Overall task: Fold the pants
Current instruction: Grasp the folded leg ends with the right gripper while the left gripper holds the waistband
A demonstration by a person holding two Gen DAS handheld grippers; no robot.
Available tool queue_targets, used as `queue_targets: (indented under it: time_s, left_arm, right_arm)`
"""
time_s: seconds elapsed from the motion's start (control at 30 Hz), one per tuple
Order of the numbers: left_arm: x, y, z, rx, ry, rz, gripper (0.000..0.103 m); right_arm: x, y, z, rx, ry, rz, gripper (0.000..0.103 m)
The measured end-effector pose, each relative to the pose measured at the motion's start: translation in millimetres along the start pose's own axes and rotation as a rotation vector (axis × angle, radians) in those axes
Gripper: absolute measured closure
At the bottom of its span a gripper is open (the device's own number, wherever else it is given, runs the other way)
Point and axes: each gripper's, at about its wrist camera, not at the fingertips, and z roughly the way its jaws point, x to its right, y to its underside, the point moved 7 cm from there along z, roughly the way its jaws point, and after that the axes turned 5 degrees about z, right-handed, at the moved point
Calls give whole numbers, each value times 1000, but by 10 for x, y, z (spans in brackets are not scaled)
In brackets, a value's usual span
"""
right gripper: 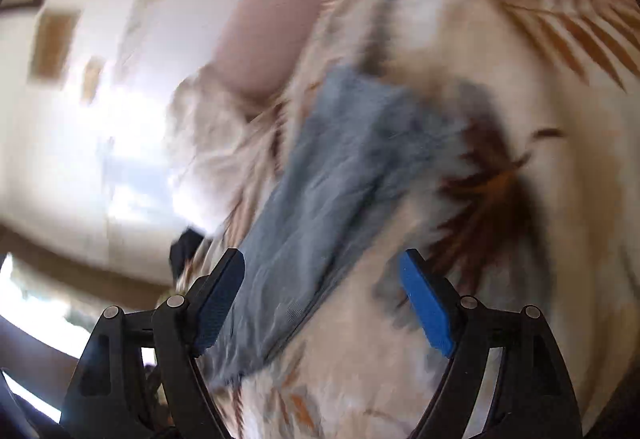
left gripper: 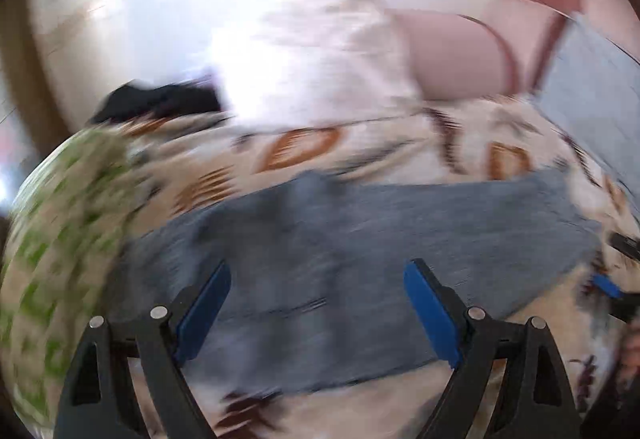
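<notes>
Fingers [left gripper: 430,313] on the left gripper [left gripper: 316,313] stand wide apart, empty, above the pants [left gripper: 360,231], which lie flat on the patterned bedspread [left gripper: 304,147]. Right gripper [right gripper: 322,301] is likewise spread with nothing held. Heavy blur suggests fast motion; a hasty regrasp could snag bedspread with denim or drag the fold askew.

Room ahead of my claws

Patterned bedspread [left gripper: 304,147] lies open beyond the pants [left gripper: 360,223]; pink pillow [left gripper: 452,55] and white bundle [left gripper: 320,71] block farther ahead; green-patterned cloth [left gripper: 60,239] crowds my left.
</notes>
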Motion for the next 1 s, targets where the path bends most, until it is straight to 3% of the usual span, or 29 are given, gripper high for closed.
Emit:
queue_targets:
  time_s: [0.1, 0.23, 0.4, 0.43, 0.47, 0.53, 0.57, 0.7, 1.0]
  left_arm:
    - [404, -284, 169, -30, 97, 100, 13]
    - [781, -548, 419, -84, 151, 183, 13]
    - [1161, -807, 696, -127, 242, 227, 12]
    - [1270, -854, 760, -137, 263, 237, 12]
    - [1357, -894, 811, -143, 278, 252, 12]
    - [1577, -977, 927, -158, 317, 284, 12]
    - [1690, -1013, 987, -167, 334, 300, 12]
    - [2192, -1131, 1177, -209, 432, 368, 12]
    - [3123, -1217, 1423, -260, 647, 649, 12]
  right_arm:
    - [55, -110, 148, -13, -14, 76, 22]
    - [56, -219, 345, -4, 44, 102, 23]
    - [57, -373, 418, 26, 50, 95, 27]
    - [55, -380, 430, 38, 66, 80, 37]
    - [75, -380, 453, 43, 75, 69, 57]
    - [193, -392, 498, 29, 79, 112, 81]
    - [272, -404, 497, 24, 61, 148, 86]
    - [304, -423, 478, 21, 21, 169, 86]
    - [385, -404, 415, 41, -8, 193, 86]
